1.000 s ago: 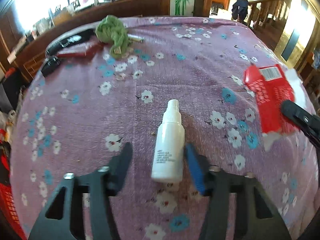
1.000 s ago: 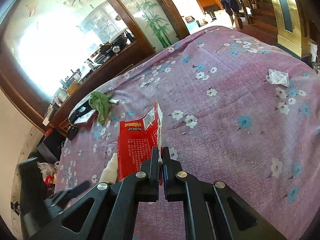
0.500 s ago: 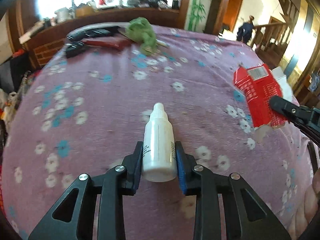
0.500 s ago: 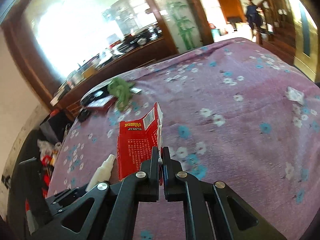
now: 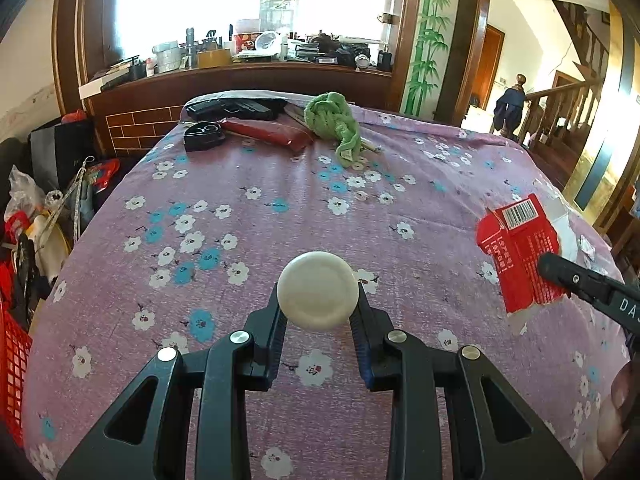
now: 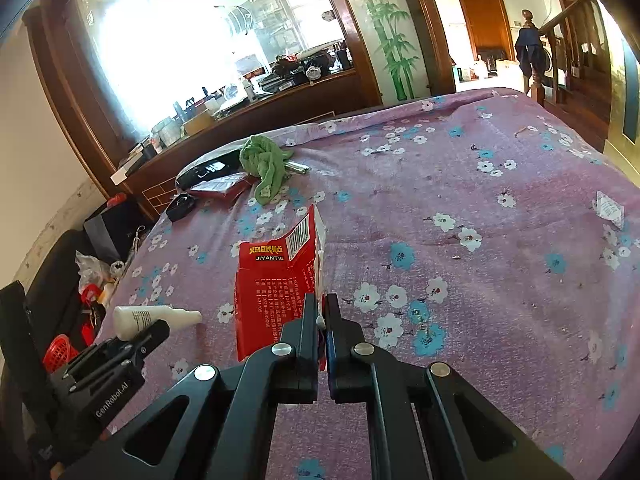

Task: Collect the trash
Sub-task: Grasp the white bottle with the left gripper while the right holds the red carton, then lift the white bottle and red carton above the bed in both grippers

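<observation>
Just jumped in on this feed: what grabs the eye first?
The white bottle, clamped in the left gripper with its round base facing the camera. The right gripper pinches a torn red carton above the purple floral cloth. A green rag lies at the far end.

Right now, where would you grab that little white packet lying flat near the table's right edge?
The white packet lies flat on the purple cloth, so there is no side to squeeze. Best come from above and pinch one raised edge or corner, probably the nearer one.
</observation>
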`<state>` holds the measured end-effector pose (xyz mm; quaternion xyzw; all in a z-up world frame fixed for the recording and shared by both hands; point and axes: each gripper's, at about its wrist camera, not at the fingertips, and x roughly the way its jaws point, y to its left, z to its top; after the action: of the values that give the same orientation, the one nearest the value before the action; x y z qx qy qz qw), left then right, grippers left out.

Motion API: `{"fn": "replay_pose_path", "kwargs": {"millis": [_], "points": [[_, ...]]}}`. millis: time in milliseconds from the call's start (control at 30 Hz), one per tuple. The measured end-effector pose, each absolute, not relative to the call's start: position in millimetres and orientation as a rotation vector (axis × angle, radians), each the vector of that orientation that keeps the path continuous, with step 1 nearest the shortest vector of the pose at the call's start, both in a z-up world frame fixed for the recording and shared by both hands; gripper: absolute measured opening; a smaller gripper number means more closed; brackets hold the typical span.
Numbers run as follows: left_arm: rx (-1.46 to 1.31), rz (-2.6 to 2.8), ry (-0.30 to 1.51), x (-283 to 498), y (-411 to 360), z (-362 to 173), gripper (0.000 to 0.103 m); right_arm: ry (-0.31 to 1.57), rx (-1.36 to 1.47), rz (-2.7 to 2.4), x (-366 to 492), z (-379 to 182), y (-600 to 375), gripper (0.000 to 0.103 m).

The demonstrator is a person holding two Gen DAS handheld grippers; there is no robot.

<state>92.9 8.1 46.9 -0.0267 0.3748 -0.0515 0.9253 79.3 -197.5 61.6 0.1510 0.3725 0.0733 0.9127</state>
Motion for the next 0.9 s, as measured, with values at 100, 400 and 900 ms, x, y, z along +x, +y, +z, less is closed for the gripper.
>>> {"fn": "replay_pose_path", "kwargs": {"millis": [100, 400, 900], "points": [[-0.048, -0.106, 0.76, 90.4, 7.3, 48.6, 0.029, 0.768, 0.306, 0.15, 79.5, 61.1, -196.5, 0.004], [-0.032, -0.109, 0.756, 90.1, 4.7, 48.2, 0.029, 0.77, 0.315, 0.148, 80.6, 60.2, -198.0, 0.004], [-0.026, -0.11, 0.754, 89.2, 6.1, 46.9, 0.029, 0.77, 0.349, 0.166, 80.9, 61.4, -201.6, 0.004]]}}
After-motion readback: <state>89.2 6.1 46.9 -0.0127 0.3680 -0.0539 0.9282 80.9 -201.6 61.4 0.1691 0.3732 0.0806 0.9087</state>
